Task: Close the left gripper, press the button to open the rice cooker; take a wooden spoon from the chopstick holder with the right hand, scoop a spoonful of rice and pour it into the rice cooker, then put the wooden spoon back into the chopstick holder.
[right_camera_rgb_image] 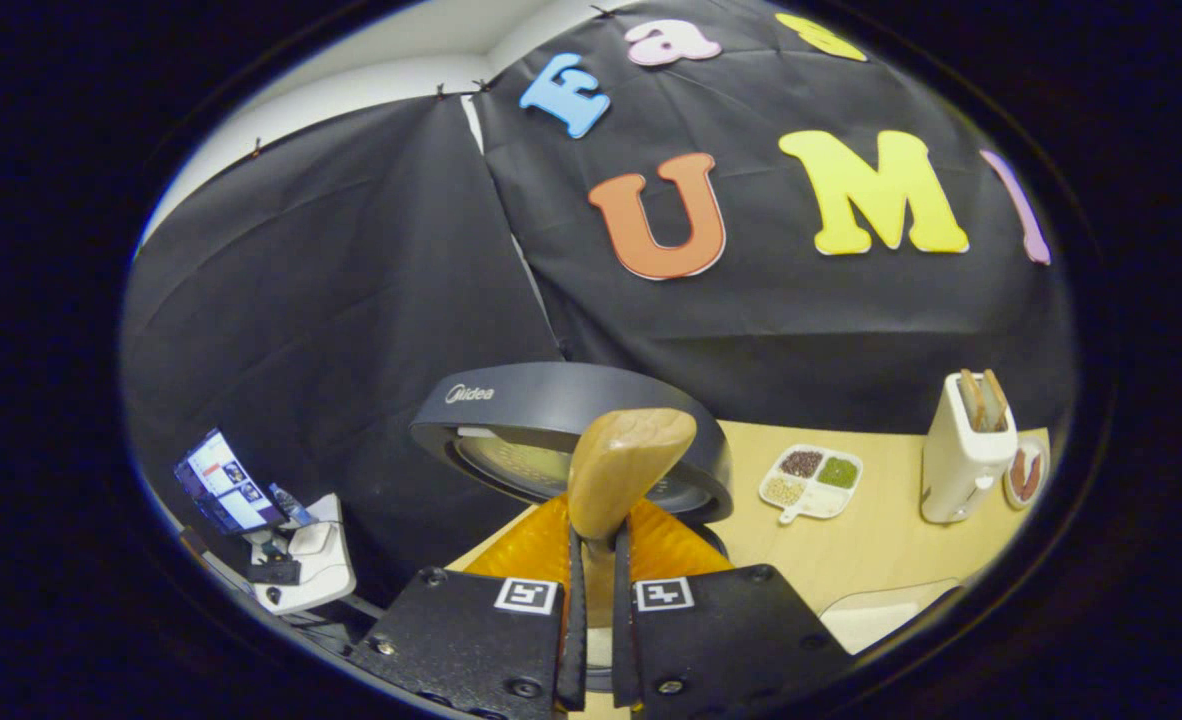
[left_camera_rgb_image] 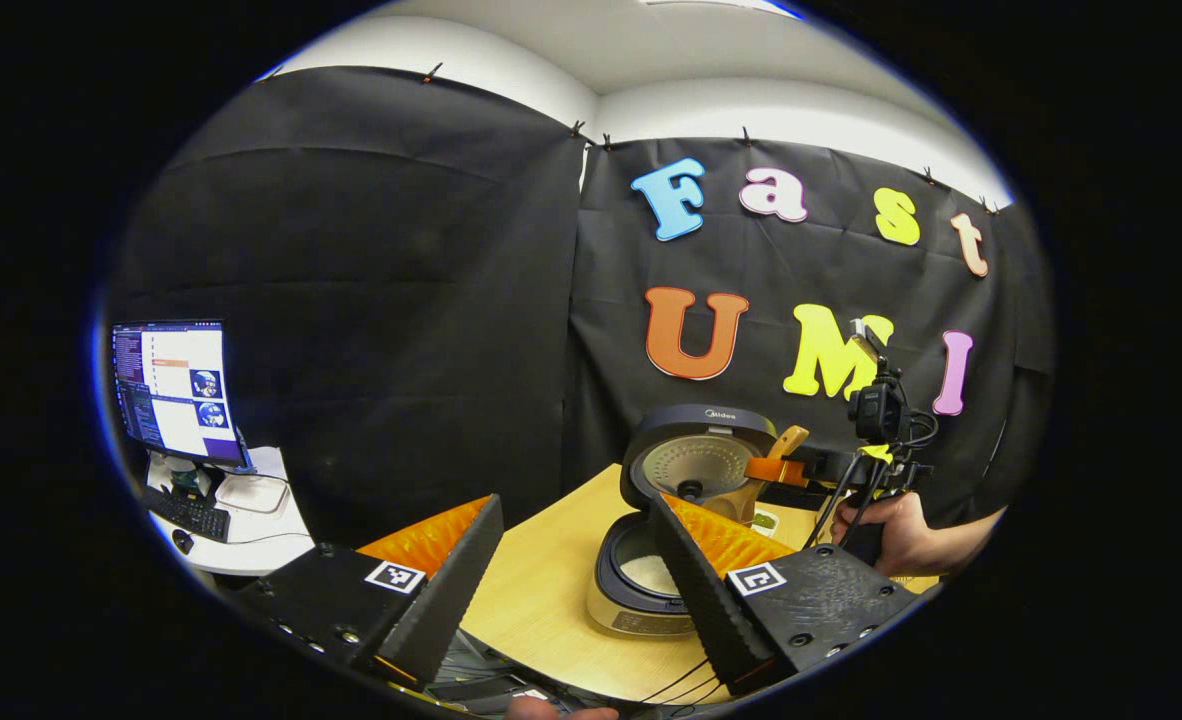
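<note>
The rice cooker (left_camera_rgb_image: 641, 600) stands open on the wooden table, its round dark lid (left_camera_rgb_image: 696, 460) upright and the pot inside pale. My left gripper (left_camera_rgb_image: 576, 500) is open, its fingers spread wide in front of the cooker with nothing between them. To the right of the lid, my right gripper (left_camera_rgb_image: 786, 470) is held by a hand (left_camera_rgb_image: 901, 535) and is shut on the wooden spoon (left_camera_rgb_image: 789, 442). In the right gripper view my right gripper (right_camera_rgb_image: 598, 540) clamps the wooden spoon (right_camera_rgb_image: 626, 465), whose end sticks up in front of the lid (right_camera_rgb_image: 551, 410). The white chopstick holder (right_camera_rgb_image: 961, 450) stands at the far right.
A white divided tray (right_camera_rgb_image: 811, 480) of grains lies between the cooker and the holder, with a small dish (right_camera_rgb_image: 1026, 472) beside the holder. A side desk with a lit monitor (left_camera_rgb_image: 176, 390) and keyboard stands at the left. The black cloth wall rises just behind the table (left_camera_rgb_image: 541, 590).
</note>
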`<state>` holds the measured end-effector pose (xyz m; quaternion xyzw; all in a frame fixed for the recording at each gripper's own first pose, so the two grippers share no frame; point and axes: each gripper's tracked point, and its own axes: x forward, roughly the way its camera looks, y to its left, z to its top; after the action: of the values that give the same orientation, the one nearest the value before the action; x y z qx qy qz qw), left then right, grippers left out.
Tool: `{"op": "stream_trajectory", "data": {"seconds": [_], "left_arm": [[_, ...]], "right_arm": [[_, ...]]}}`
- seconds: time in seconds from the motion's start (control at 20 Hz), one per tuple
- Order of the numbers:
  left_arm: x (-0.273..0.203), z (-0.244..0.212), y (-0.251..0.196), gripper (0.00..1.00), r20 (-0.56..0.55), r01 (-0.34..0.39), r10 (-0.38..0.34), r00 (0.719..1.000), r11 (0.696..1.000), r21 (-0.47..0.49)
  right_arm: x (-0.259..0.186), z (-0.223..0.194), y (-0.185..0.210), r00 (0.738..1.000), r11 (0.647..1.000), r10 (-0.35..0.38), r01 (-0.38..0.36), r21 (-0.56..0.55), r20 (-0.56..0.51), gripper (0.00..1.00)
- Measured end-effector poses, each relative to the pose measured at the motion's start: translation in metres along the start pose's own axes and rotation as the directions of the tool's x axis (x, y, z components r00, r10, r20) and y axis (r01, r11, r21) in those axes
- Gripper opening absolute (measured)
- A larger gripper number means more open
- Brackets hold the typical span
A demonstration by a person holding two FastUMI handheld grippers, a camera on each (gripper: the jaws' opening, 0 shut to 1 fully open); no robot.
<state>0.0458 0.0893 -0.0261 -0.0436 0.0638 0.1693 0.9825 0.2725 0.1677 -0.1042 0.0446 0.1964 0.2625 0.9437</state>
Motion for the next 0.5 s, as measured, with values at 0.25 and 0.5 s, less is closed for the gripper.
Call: {"op": "stream_trajectory", "data": {"seconds": [0.25,0.5], "left_arm": [[-0.005,0.001,0.000,0.95,0.004,-0.003,0.003,1.000,1.000,-0.009],[-0.011,0.001,0.004,0.95,0.013,-0.015,0.015,1.000,1.000,-0.011]], "right_arm": [[-0.006,0.009,0.012,0.999,0.986,-0.005,0.011,-0.168,0.038,0.15],[-0.014,0.017,0.031,0.996,0.923,0.022,0.013,-0.385,0.087,0.15]]}}
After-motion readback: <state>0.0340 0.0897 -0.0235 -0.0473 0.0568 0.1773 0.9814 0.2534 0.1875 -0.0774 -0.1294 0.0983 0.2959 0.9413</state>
